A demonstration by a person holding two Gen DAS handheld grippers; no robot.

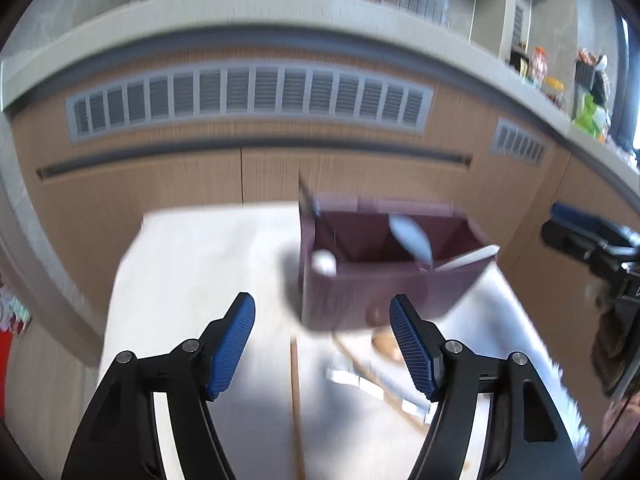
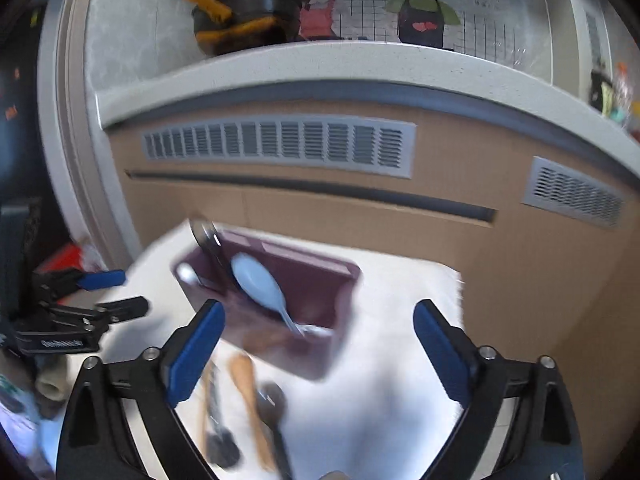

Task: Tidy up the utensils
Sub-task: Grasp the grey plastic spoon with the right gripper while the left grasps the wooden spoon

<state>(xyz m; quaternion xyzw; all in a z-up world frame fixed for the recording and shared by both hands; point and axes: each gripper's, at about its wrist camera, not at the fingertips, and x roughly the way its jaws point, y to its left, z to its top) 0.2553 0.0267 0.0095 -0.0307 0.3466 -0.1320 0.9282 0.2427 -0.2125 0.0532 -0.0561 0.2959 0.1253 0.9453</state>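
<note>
A maroon utensil holder (image 1: 360, 292) (image 2: 320, 292) stands on the white table, holding a white spoon (image 1: 410, 236) (image 2: 260, 284), a dark ladle (image 2: 208, 240) and other white utensils. Loose utensils lie in front of it: a wooden spoon (image 2: 248, 392), a dark spoon (image 2: 272, 404), a dark spatula (image 2: 218, 436) and wooden sticks (image 1: 296, 400). My left gripper (image 1: 322, 344) is open and empty above the table. My right gripper (image 2: 316, 352) is open and empty above the loose utensils. Both views are blurred.
The white table (image 1: 192, 280) ends near wooden cabinets (image 1: 240, 176) with grey vents. A counter (image 2: 320, 64) above carries a pot. The other gripper shows at the right edge of the left wrist view (image 1: 592, 244) and at the left of the right wrist view (image 2: 80, 308).
</note>
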